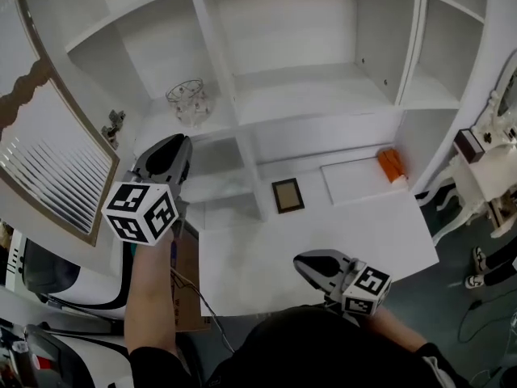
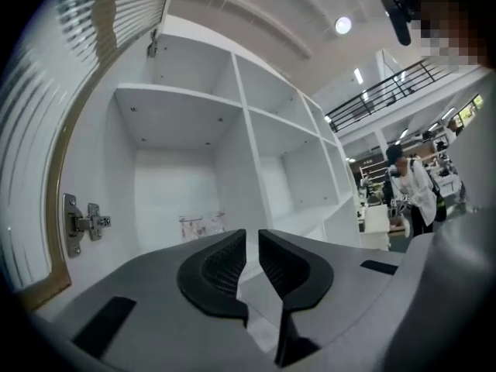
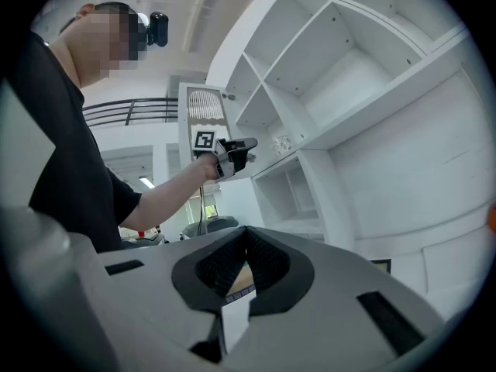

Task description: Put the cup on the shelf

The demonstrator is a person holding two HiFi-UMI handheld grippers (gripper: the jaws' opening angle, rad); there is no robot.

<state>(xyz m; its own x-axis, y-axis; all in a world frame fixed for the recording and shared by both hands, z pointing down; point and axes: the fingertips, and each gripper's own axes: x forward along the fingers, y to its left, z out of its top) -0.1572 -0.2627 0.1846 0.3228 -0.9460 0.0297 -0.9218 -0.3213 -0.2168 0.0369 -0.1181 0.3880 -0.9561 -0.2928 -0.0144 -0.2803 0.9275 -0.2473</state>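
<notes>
The cup [image 1: 187,99], a clear glass one, already stands on the shelf [image 1: 323,79], in the left compartment and near its back. The left gripper [image 1: 176,145] is held up in front of that compartment and points level at it. Its jaws are only a thin slit apart and nothing is between them. The right gripper [image 1: 300,262] waits low over the tabletop [image 1: 323,241] with its jaws closed and empty.

I think the left one is going for the cup, perhaps to set it better. For this the jaws must open much wider before they go in, and then come level. They should take the glass wall at middle height and softly, because glass is thin and slippery.

The head view alone shows the tabletop, with a small picture frame [image 1: 287,195] and an orange thing [image 1: 392,166]. The left gripper view shows the cup [image 2: 201,225] from the side, beyond the jaw tips, and a metal hinge [image 2: 81,223] on the side wall. The right gripper view shows the closed tips of its own jaws, and the left gripper [image 3: 240,147] raised at the shelf.
</notes>
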